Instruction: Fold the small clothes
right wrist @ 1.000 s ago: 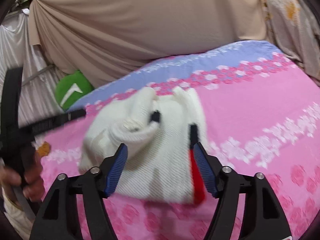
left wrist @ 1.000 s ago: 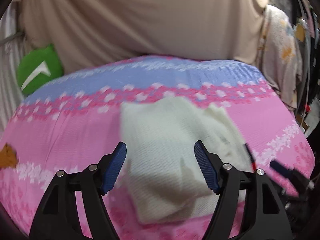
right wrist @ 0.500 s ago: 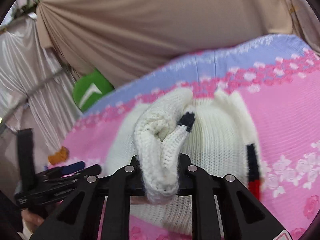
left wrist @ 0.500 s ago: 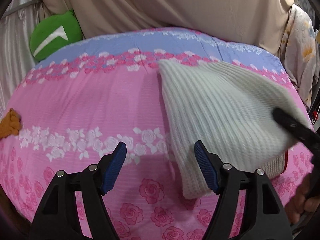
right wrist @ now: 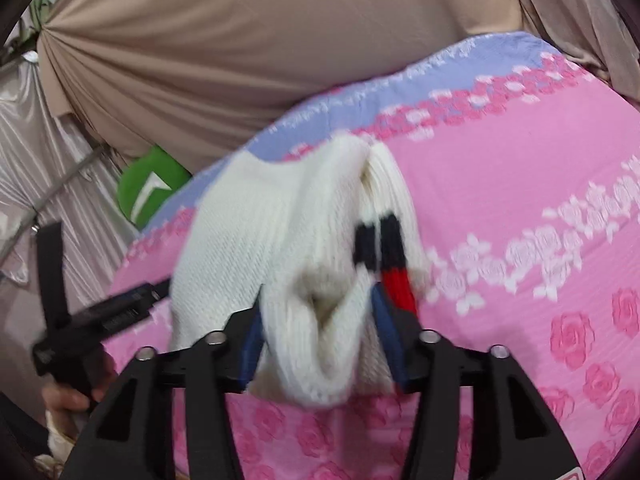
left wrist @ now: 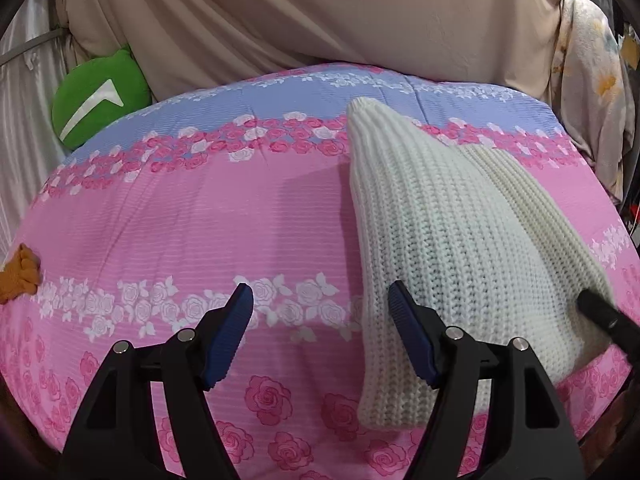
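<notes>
Right gripper [right wrist: 316,328]: jaws opening at this moment, with a thick rolled fold of the cream knit sweater [right wrist: 288,264] between them; a half second ago they were clamped hard on that same fold, a second ago spread over the flat garment; so a pinch-and-carry was done and release is under way; pads look close to the knit on both sides, but blur prevents telling whether any pressure remains. Sweater is now doubled over on the pink floral bedspread [right wrist: 520,184], black and red trim bands [right wrist: 384,256] stacked at the right edge of the bundle; in the left wrist view the sweater [left wrist: 460,232] is seen as a long folded wedge on the bedspread [left wrist: 180,208], lying right of centre, its near end just beside the left gripper's right finger. Left gripper [left wrist: 320,336]: spread, nothing between the jaws, only bedspread under the gap; it has been lowered toward the bed over the last second and the garment, blurred a second ago, is now sharp and settled. Part of the right gripper [left wrist: 604,316] is seen at the sweater's right edge. Judgement: one lengthwise fold is about finished; the fold looks bulky and puffed at the near end, so springing open after release is a risk; flattening or a second fold is probably needed next. Off-task: green cushion [left wrist: 100,98] at the far left, orange item [left wrist: 18,276] at the left edge of the bed, beige drape [left wrist: 320,16] behind.
</notes>
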Demonstrator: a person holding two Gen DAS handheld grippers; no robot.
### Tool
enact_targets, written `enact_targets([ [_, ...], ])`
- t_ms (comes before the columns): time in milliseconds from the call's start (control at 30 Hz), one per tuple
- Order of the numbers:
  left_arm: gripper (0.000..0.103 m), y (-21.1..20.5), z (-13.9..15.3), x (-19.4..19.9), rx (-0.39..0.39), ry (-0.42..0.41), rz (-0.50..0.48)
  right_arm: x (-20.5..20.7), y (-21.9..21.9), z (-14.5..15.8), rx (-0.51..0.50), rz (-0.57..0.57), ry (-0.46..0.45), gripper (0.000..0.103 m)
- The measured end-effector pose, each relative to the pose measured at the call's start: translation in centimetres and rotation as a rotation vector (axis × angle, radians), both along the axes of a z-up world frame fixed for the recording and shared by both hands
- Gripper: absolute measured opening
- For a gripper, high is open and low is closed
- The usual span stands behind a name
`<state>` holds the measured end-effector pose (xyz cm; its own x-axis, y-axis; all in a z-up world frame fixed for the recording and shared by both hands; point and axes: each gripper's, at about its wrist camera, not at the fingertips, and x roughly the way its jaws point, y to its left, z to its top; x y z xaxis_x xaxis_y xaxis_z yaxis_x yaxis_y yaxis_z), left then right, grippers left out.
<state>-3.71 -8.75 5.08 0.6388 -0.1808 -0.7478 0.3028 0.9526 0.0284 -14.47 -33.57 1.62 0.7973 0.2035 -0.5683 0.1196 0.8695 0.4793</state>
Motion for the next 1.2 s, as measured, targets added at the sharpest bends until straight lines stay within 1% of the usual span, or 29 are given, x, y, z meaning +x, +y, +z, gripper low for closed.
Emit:
enact_targets([
  [33,0.068,0.2,0.1,0.1,-0.007,0.001,0.006,0.3,-0.2,0.3,0.003,0.004,-0.008,0.063],
  [67,0.068,0.2,0.3,0.1,-0.01,0.0,0.01,1.0,-0.2,0.3,-0.008,0.01,0.0,0.066],
  [133,0.068,0.3,0.7,0.1,-0.019,-0.003,0.012,2.3,-0.3,-0.2,-0.021,0.014,0.029,0.066],
  [200,0.068,0.2,1.1,-0.1,-0.021,-0.013,0.011,4.0,-0.6,-1.5,-0.002,0.013,0.075,0.066],
  [267,0.068,0.0,1.6,-0.3,-0.024,-0.023,0.005,4.9,-0.4,-2.2,-0.001,0.012,0.086,0.066],
  [300,0.068,-0.2,1.8,-0.4,-0.025,-0.027,0.0,5.2,-0.2,-2.2,-0.005,0.016,0.083,0.063],
  [333,0.068,-0.4,2.0,-0.5,-0.024,-0.032,-0.002,5.4,0.1,-2.0,-0.007,0.021,0.076,0.041],
  [367,0.068,-0.6,2.2,-0.6,-0.025,-0.037,-0.009,5.7,0.3,-1.6,-0.011,0.039,0.074,0.023],
  [433,0.068,-1.0,2.6,-0.7,-0.033,-0.041,-0.017,5.4,0.7,0.0,-0.027,0.045,0.03,0.02],
  [467,0.068,-1.2,2.8,-0.8,-0.04,-0.046,-0.024,5.0,1.0,1.4,-0.058,0.041,-0.01,0.019],
  [567,0.068,-2.0,3.2,-1.0,-0.051,-0.056,-0.041,2.9,1.2,4.5,-0.089,0.025,-0.128,0.019],
  [600,0.068,-2.2,3.0,-0.9,-0.052,-0.053,-0.045,2.7,1.1,4.7,-0.104,0.014,-0.137,0.019],
  [633,0.068,-2.7,2.4,-0.7,-0.043,-0.043,-0.051,2.8,0.9,4.2,-0.123,0.0,-0.122,0.019],
  [667,0.068,-3.2,1.7,-0.4,-0.027,-0.031,-0.055,3.6,0.2,2.4,-0.136,-0.023,-0.061,0.019],
  [700,0.07,-3.8,0.6,0.0,-0.007,-0.013,-0.06,4.6,-0.4,0.5,-0.137,-0.033,0.012,0.019],
  [733,0.07,-4.2,-0.4,0.4,0.005,0.004,-0.065,6.1,-1.2,-2.3,-0.134,-0.035,0.125,0.02],
  [767,0.071,-4.7,-1.6,0.8,0.017,0.025,-0.069,6.0,-1.8,-3.3,-0.096,-0.035,0.118,0.021],
  [800,0.072,-4.9,-2.2,1.0,0.023,0.023,-0.064,5.3,-2.1,-3.0,-0.058,-0.039,0.096,0.021],
  [833,0.072,-5.0,-2.3,0.9,0.03,0.011,-0.056,4.7,-2.1,-2.0,-0.055,-0.04,0.091,0.022],
  [900,0.071,-4.9,-1.4,0.4,0.029,-0.005,-0.054,3.3,-1.7,0.2,-0.087,-0.045,0.041,0.024],
  [933,0.071,-4.7,-0.6,0.1,0.014,-0.017,-0.054,3.0,-1.5,0.8,-0.097,-0.046,0.03,0.027],
  [967,0.07,-4.6,0.1,-0.1,-0.004,-0.03,-0.055,2.6,-1.3,1.5,-0.11,-0.051,0.017,0.027],
  [1033,0.07,-4.6,0.6,0.1,-0.009,-0.041,-0.051,2.7,-0.9,1.7,-0.129,-0.042,0.012,0.026],
  [1067,0.07,-4.9,0.2,0.6,0.013,-0.035,-0.047,3.3,-0.7,1.2,-0.16,-0.052,0.034,0.026],
  [1100,0.071,-5.2,-0.7,1.2,0.038,-0.015,-0.04,4.0,-0.5,0.5,-0.206,-0.082,0.075,0.025],
  [1133,0.071,-5.3,-1.4,1.6,0.045,0.004,-0.042,4.4,-0.5,0.1,-0.241,-0.117,0.109,0.024],
  [1167,0.072,-5.3,-2.1,2.0,0.042,0.018,-0.044,4.0,-0.3,0.5,-0.238,-0.128,0.085,0.024],
  [1200,0.072,-5.2,-2.2,2.0,0.039,0.016,-0.038,3.4,0.1,1.3,-0.237,-0.127,0.051,0.024],
])
